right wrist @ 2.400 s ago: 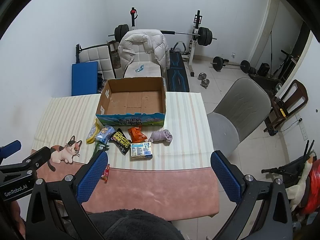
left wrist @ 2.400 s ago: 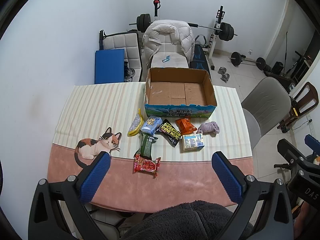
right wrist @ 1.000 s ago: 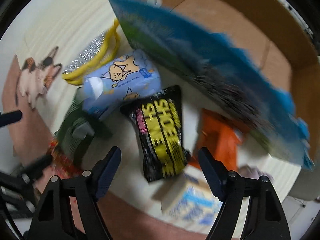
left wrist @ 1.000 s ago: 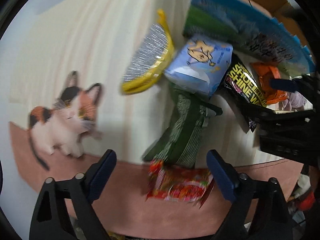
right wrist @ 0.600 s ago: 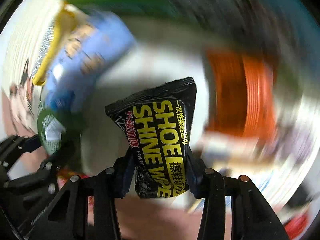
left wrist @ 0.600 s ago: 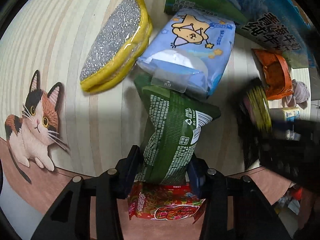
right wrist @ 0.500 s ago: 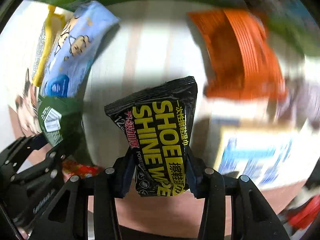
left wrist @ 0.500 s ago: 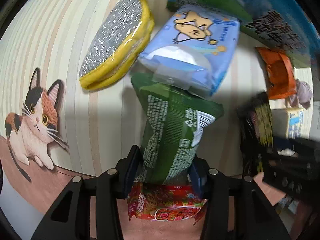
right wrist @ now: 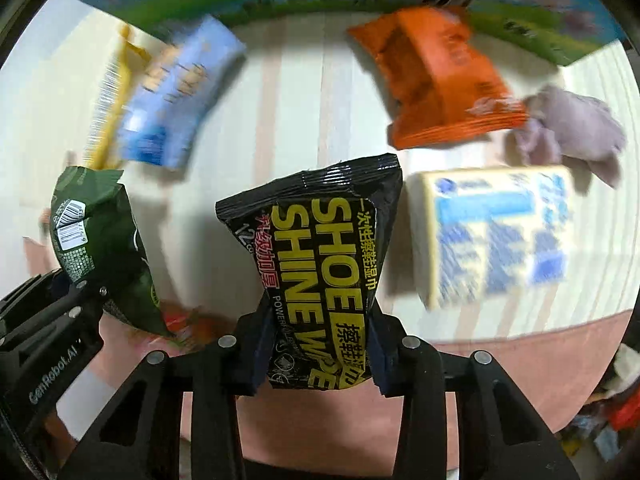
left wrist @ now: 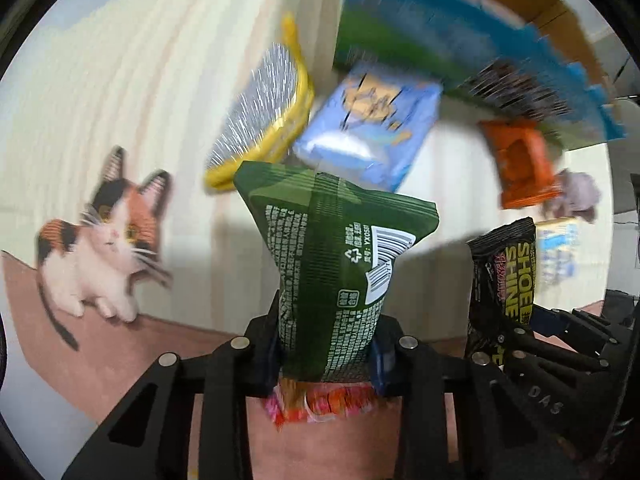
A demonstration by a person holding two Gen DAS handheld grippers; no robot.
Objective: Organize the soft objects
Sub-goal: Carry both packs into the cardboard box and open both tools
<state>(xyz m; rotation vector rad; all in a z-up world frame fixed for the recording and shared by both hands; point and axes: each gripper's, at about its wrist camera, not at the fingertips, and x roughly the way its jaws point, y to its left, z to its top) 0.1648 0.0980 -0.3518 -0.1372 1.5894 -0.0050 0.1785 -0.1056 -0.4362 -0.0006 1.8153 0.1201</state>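
Green packet (left wrist: 332, 276) clamped in the left gripper (left wrist: 326, 354); right gripper (right wrist: 318, 354) grasps black wipes pack (right wrist: 324, 276), both raised.

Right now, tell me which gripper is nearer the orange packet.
Right. The right gripper, holding the black wipes pack, sits just below the orange packet; the left gripper is farther left.

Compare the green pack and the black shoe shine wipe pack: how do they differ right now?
Colour: the green pack is dark green; the black wipe pack is black with yellow lettering.
Holder: the left gripper clamps the green pack, the right gripper the black wipe pack.
Face shown: green shows barcode and small print; black shows its front label.
Shared: both soft, pinched at the lower end.
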